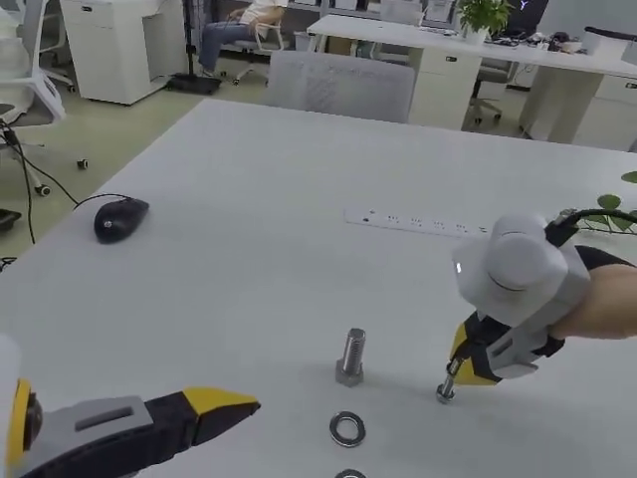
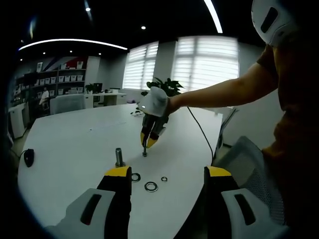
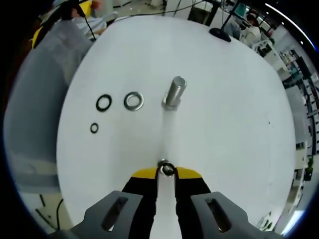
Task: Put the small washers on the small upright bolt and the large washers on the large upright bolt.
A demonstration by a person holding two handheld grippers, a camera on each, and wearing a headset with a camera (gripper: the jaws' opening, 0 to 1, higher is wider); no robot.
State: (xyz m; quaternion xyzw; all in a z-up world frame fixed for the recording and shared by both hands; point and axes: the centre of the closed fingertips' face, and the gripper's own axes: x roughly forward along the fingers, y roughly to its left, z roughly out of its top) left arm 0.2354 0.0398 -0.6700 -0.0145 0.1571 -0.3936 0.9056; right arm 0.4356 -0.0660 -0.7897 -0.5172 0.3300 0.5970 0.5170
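The large upright bolt stands on the white table. The small upright bolt stands to its right. My right gripper is tilted down onto the small bolt's top, jaws nearly together on a small washer right at the bolt tip. Two large washers and one small washer lie flat near the large bolt. My left gripper hovers open and holds nothing, short of the washers and the large bolt.
A black mouse lies far left on the table and a white power strip lies behind the bolts. A grey chair stands at the far edge. A potted plant sits at the right edge.
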